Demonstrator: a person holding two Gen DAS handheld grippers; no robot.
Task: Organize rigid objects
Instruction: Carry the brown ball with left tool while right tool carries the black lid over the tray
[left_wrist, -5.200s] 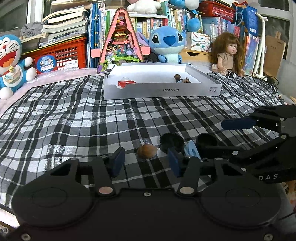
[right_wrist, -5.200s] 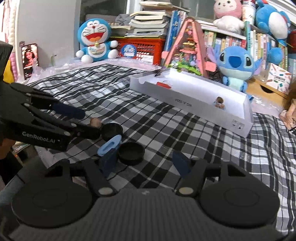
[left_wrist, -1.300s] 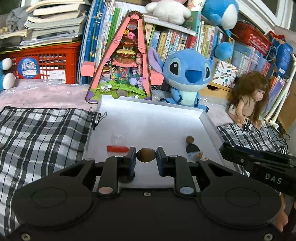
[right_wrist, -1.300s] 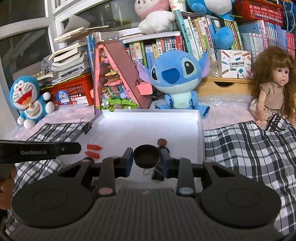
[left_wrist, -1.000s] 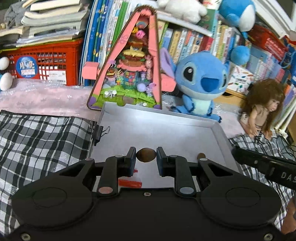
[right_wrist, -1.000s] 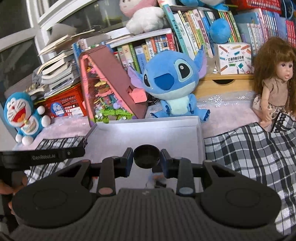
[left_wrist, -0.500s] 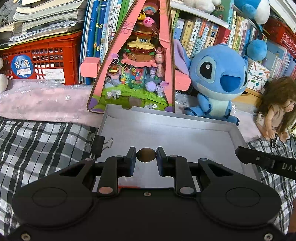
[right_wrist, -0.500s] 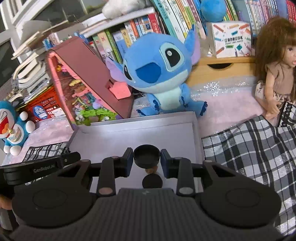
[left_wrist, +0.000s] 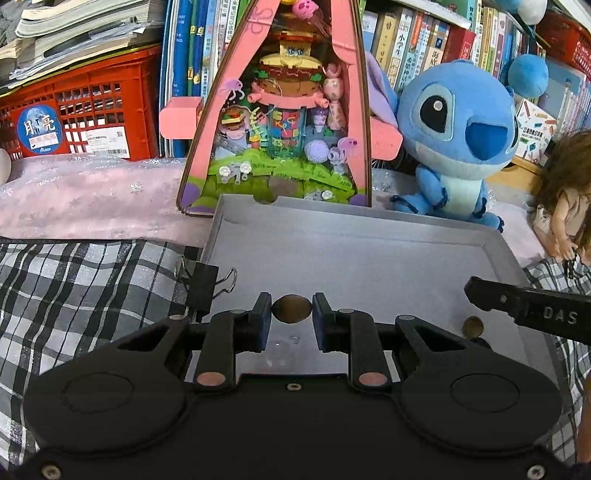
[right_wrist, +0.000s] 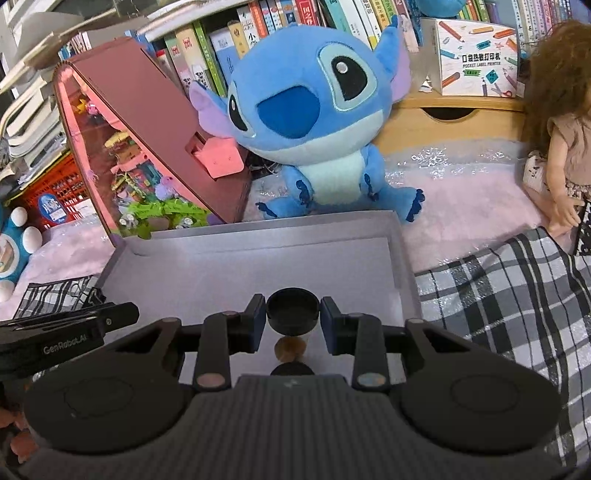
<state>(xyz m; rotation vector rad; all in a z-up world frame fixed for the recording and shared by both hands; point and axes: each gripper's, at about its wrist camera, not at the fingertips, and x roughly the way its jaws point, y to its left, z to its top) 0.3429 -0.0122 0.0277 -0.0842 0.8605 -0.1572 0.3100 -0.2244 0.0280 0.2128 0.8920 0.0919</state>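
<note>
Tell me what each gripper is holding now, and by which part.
The left gripper pinches a small brown nut-like ball by its two sides. The right gripper clamps a round black cap by its side wall.

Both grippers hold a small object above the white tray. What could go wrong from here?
The left gripper pinches a rounded brown nut only at its two sides, so it may slip or roll once released. The right gripper holds a black cap directly above a brown piece already in the white tray; dropped there, it may land on that piece and bounce.
</note>
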